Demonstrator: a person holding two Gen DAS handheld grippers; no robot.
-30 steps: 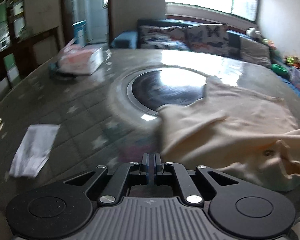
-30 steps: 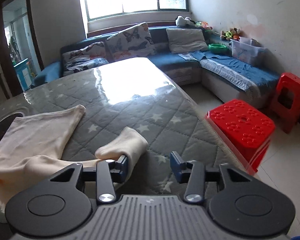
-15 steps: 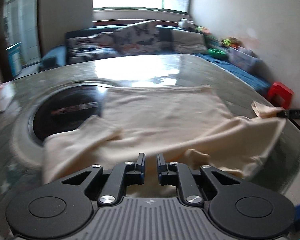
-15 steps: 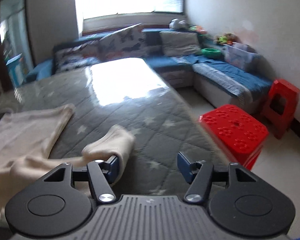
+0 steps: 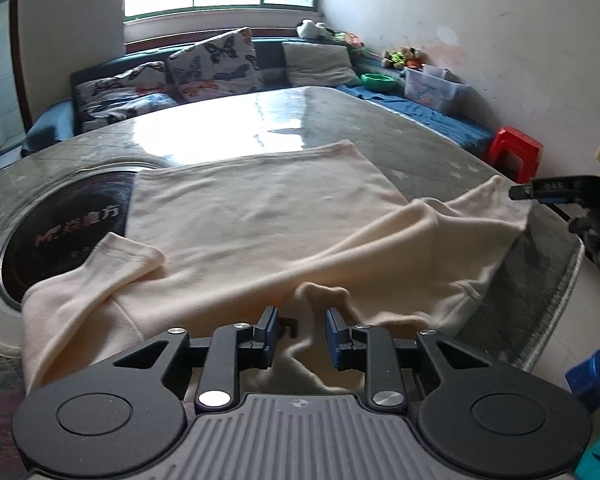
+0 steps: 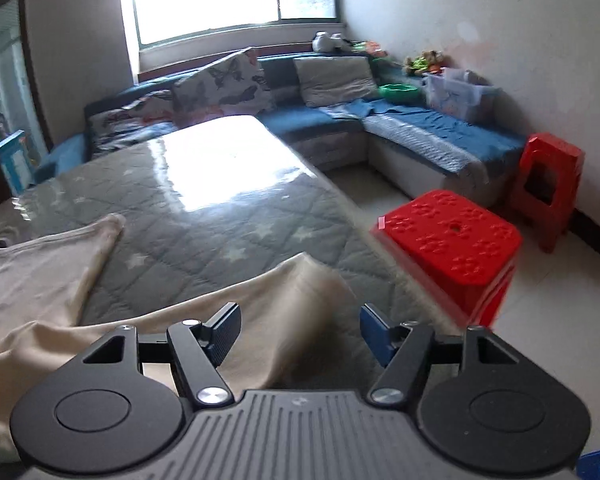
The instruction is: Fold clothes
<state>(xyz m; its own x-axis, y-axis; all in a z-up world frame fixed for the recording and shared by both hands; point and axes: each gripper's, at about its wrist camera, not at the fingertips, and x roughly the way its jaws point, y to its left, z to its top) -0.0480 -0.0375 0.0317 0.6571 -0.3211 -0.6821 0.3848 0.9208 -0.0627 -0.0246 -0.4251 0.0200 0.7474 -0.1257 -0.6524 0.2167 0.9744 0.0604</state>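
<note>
A cream long-sleeved garment [image 5: 260,216] lies spread on the grey quilted table cover [image 5: 440,152]. My left gripper [image 5: 302,332] is open, its jaws either side of a raised fold near the garment's near edge. One sleeve [image 5: 124,256] lies bent at the left. The other sleeve [image 6: 300,292] lies stretched toward the table's right edge, between the wide-open jaws of my right gripper [image 6: 300,334]. The right gripper also shows in the left wrist view [image 5: 556,192] at the sleeve's end.
A dark round inset [image 5: 60,224] sits in the table at the left, partly under the garment. Two red stools [image 6: 452,248] stand on the floor right of the table. A blue sofa with cushions [image 6: 340,120] runs along the far wall.
The left gripper swung right, from the table's left side to over the garment, and opened. The right gripper opened wider, and the sleeve now lies stretched between its jaws.
</note>
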